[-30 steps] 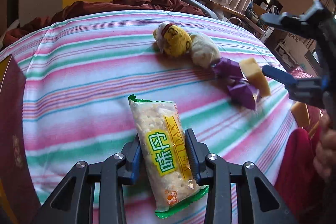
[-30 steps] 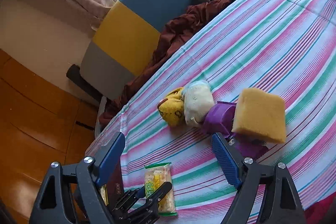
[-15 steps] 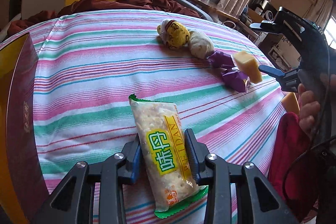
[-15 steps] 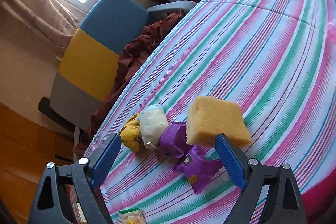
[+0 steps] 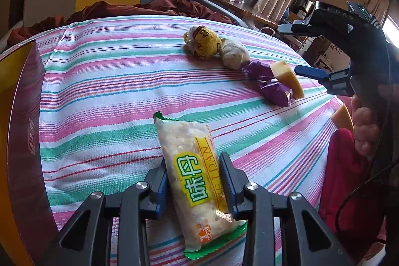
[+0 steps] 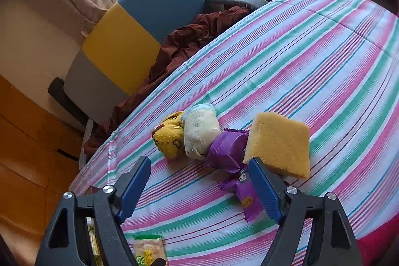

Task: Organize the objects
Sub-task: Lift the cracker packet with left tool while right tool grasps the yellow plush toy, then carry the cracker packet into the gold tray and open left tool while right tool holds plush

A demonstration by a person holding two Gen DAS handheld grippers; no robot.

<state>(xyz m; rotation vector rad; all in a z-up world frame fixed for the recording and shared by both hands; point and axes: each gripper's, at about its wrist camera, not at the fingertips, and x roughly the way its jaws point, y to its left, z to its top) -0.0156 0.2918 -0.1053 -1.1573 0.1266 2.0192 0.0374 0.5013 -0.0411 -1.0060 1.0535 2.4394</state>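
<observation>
The cracker packet point(image 5: 199, 181) lies lengthwise between the pads of the left hand-held gripper point(image 5: 194, 183), its green top seal pointing ahead of the fingers and its bottom seal sticking out behind them; the jaws are drawn in narrow and press on both long sides of the wrapper, so the packet is held. To carry it well I would keep the squeeze light, since the crackers inside will probably crumble, and lift it level before swinging it toward the dark red box point(image 5: 22, 131) that stands to this gripper's left, which I judge the likely place for it.

Ahead and to the right of that gripper, on the striped bedspread point(image 5: 112, 81), the other things sit in a touching row: a yellow plush toy point(image 6: 169, 138), a cream rolled sock point(image 6: 199, 131), purple snack wrappers point(image 6: 227, 148) and a yellow sponge point(image 6: 279, 146).

The right hand-held gripper point(image 6: 199, 186) stands moderately wide with nothing between its pads; its jaws have just been closing somewhat; the sponge lies just beyond its right finger and the purple wrappers ahead in the gap. It should centre on one item before closing.
</observation>
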